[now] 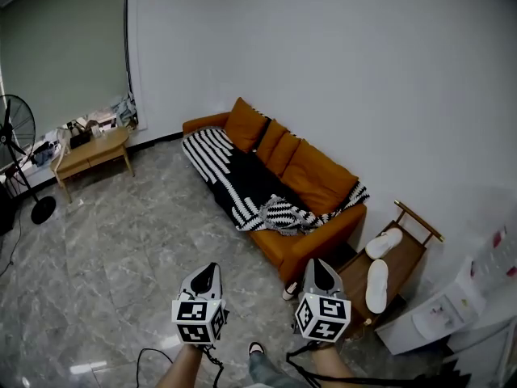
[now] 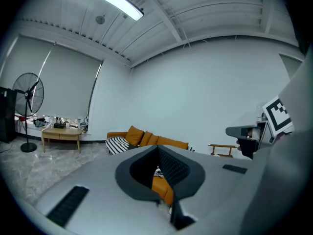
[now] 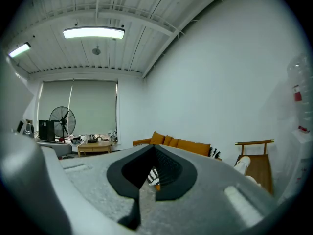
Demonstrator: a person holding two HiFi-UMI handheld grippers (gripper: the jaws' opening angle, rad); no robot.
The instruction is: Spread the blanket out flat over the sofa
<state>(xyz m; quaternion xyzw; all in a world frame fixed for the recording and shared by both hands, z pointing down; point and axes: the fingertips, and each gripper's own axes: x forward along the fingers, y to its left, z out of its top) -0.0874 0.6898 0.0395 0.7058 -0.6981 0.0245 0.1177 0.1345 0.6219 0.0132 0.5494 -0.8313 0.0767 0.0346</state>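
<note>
Striped blanket [image 1: 242, 180] rumpled on sofa [image 1: 317, 178], well beyond left tongs [image 1: 212, 268], right tongs [image 1: 316, 265], both clenched, empty

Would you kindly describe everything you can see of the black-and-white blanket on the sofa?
The blanket is a soft-looking throw in black and white: stripes at the far end, zigzags nearer. It lies lengthwise along the orange sofa seat, spilling over the front edge, bunched in a heap at the near end, not flat.

fan [image 1: 18, 132]: cut by left edge | table clutter [image 1: 79, 134]: perhaps bags (tiny)
</note>
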